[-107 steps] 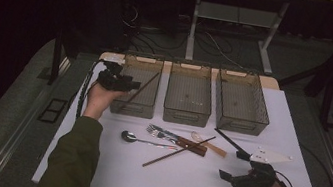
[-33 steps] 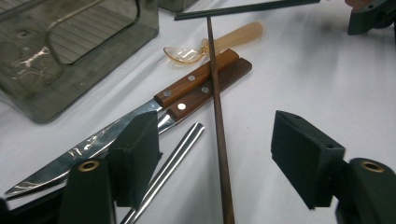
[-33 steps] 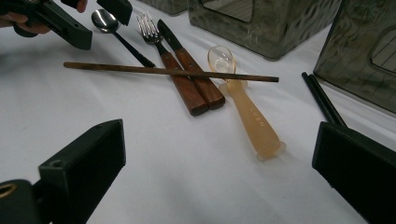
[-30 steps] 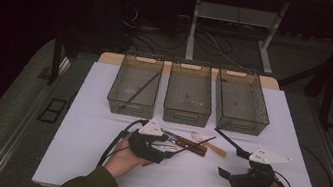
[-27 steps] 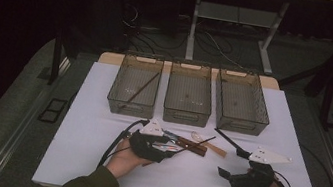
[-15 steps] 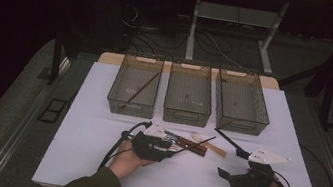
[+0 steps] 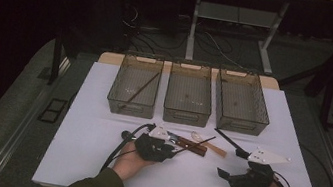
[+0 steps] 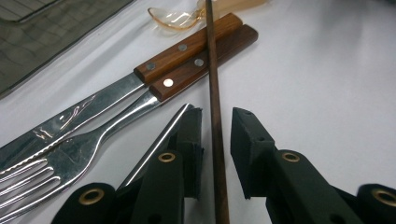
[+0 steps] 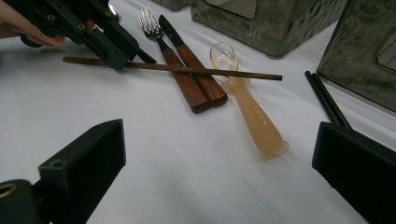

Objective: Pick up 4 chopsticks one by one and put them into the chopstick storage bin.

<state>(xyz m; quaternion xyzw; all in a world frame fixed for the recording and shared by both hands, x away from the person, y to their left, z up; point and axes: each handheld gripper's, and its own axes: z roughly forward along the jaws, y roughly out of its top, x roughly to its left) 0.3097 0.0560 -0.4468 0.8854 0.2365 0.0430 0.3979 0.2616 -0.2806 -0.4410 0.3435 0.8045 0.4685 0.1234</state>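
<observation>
My left gripper [image 7: 171,151] is low over the cutlery near the table's front middle. Its jaws stand narrowly open on either side of a brown chopstick [image 8: 213,70], with a small gap on each side. This chopstick [image 9: 187,70] lies across the wooden handles of a knife [image 8: 187,46] and a fork [image 8: 23,179]. A metal spoon handle [image 8: 156,140] runs along the left jaw. Past the handles lies a translucent amber spoon [image 9: 252,112]. From the right gripper view, the left gripper [image 9: 123,58] sits on the chopstick's left part. My right gripper [image 7: 224,176] rests wide open at the front right, holding nothing.
Three clear bins stand in a row at the back: left [image 7: 129,106], middle [image 7: 186,115], right [image 7: 243,124]. A brown chopstick [image 7: 140,89] lies in the left bin. A pair of black chopsticks [image 7: 228,139] lies right of the cutlery. The white table [image 7: 87,131] has bare room at the left.
The left gripper came from over the left bin down to the cutlery and now straddles the brown chopstick. In the last second it barely shifted. The right gripper stayed put.
</observation>
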